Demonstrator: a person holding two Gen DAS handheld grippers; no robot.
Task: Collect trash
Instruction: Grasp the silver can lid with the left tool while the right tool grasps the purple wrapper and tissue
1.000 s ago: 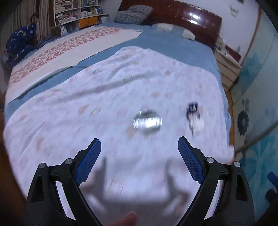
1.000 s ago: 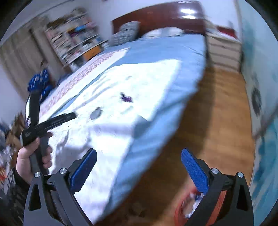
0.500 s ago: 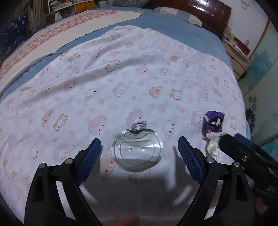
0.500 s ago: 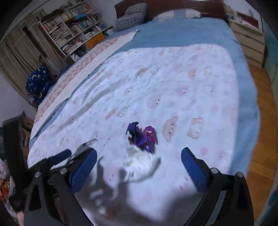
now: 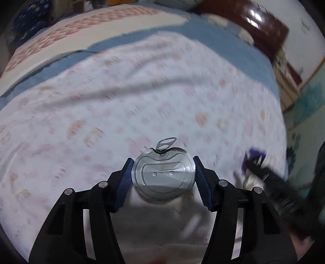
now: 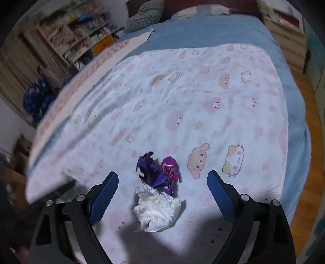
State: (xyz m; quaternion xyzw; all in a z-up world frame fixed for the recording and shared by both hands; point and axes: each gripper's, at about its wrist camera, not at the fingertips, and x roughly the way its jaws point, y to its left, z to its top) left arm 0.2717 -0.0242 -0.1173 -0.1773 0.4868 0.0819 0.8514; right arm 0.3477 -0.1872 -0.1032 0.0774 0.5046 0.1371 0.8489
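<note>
A round silver can lid (image 5: 162, 174) with a pull ring lies on the white cartoon-print blanket (image 5: 121, 101). My left gripper (image 5: 163, 179) has the lid between its jaws, which are closing, and both blue pads touch the lid's rim. A crumpled purple wrapper (image 6: 154, 172) and a wad of white tissue (image 6: 158, 209) lie together on the blanket (image 6: 203, 91). My right gripper (image 6: 162, 182) straddles them with its jaws wide and closing slightly, the pads clear of both. In the left wrist view the right gripper (image 5: 270, 182) shows blurred beside the wrapper (image 5: 256, 154).
A blue sheet (image 6: 203, 30) covers the bed beyond the blanket, with pillows (image 6: 146, 14) at a dark headboard (image 5: 260, 26). A bookshelf (image 6: 77, 38) stands at the left, a nightstand (image 6: 284, 28) at the right. Wooden floor (image 6: 312, 142) runs along the bed's right edge.
My left gripper came down over the can lid and narrowed its jaws onto it. My right gripper swung from above the floor to the bed and settled around the wrapper and tissue.
</note>
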